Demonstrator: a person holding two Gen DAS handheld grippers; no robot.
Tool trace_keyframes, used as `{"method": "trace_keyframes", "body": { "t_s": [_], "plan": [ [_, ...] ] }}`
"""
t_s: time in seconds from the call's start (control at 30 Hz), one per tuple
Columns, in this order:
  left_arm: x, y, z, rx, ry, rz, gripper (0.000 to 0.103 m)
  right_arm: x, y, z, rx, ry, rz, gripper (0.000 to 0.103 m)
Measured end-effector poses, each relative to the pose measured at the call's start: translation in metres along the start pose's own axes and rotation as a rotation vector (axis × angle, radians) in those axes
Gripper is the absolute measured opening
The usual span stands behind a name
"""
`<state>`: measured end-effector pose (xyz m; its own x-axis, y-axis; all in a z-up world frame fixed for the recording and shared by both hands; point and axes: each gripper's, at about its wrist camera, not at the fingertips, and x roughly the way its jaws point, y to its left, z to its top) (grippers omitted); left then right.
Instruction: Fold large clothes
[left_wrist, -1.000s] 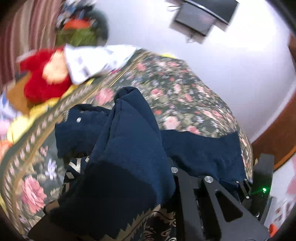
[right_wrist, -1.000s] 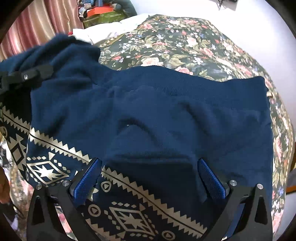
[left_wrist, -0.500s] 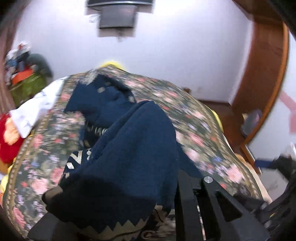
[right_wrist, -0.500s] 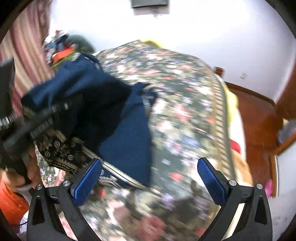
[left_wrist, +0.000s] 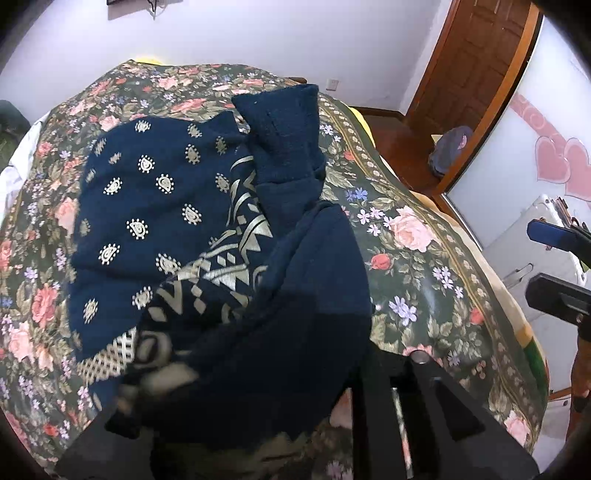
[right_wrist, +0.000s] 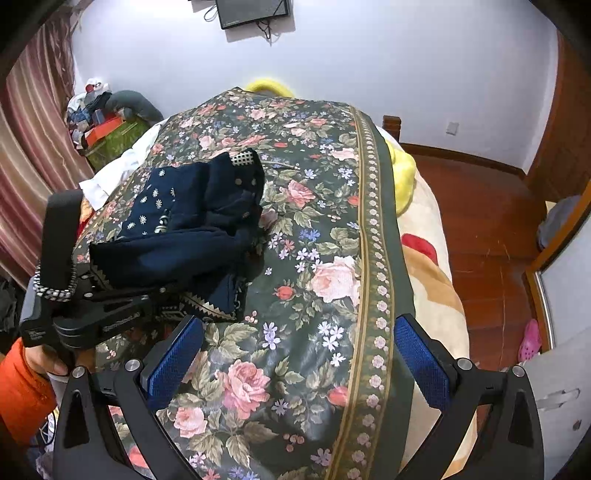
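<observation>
Left wrist view: navy garment (left_wrist: 207, 236), silver paisley dots and zigzag bands, is seen bunched at frame centre-left on the floral bedspread (left_wrist: 417, 258), its near fold draped over the left gripper (right_wrist: 162, 295), whose jaws have just been opening with cloth between them. Right gripper (right_wrist: 295, 365) is held wide apart, empty, lower frame.

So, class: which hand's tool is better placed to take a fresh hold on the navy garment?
Probably right. The right tool is open, empty and beside the navy garment on the floral bedspread. The left tool has cloth bunched between its jaws, which have just been opening.
</observation>
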<state>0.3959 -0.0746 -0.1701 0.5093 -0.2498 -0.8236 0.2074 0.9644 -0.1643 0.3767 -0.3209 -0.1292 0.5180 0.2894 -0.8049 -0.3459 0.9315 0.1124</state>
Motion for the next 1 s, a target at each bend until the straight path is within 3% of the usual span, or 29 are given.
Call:
{"method": "trace_keyframes", "body": {
  "t_s": [0.13, 0.17, 0.3, 0.4, 0.57, 0.83, 1.0],
  "plan": [
    [-0.017, -0.007, -0.001, 0.018, 0.025, -0.046, 0.064, -0.008, 0.003, 0.001, -0.003, -0.020, 0.010, 0.103],
    [-0.023, -0.008, -0.002, 0.016, 0.025, -0.052, 0.066, -0.009, 0.004, 0.002, 0.000, -0.025, 0.012, 0.103],
    [-0.050, -0.008, 0.000, 0.018, -0.002, -0.054, 0.066, -0.015, 0.012, 0.007, 0.004, -0.047, 0.041, 0.103],
    [-0.076, 0.002, 0.004, -0.003, -0.064, -0.049, 0.068, -0.016, 0.021, 0.014, 0.000, -0.062, 0.072, 0.103],
    [-0.101, 0.033, 0.006, 0.003, -0.151, 0.105, 0.074, 0.001, 0.046, 0.027, -0.020, -0.050, 0.121, 0.103],
    [-0.060, 0.088, -0.021, -0.078, -0.029, 0.179, 0.076, 0.057, 0.088, 0.033, 0.001, 0.063, 0.250, 0.103],
    [-0.042, 0.096, -0.036, -0.095, -0.021, 0.160, 0.081, 0.094, 0.092, 0.024, -0.051, 0.135, 0.147, 0.103]
  ]
}}
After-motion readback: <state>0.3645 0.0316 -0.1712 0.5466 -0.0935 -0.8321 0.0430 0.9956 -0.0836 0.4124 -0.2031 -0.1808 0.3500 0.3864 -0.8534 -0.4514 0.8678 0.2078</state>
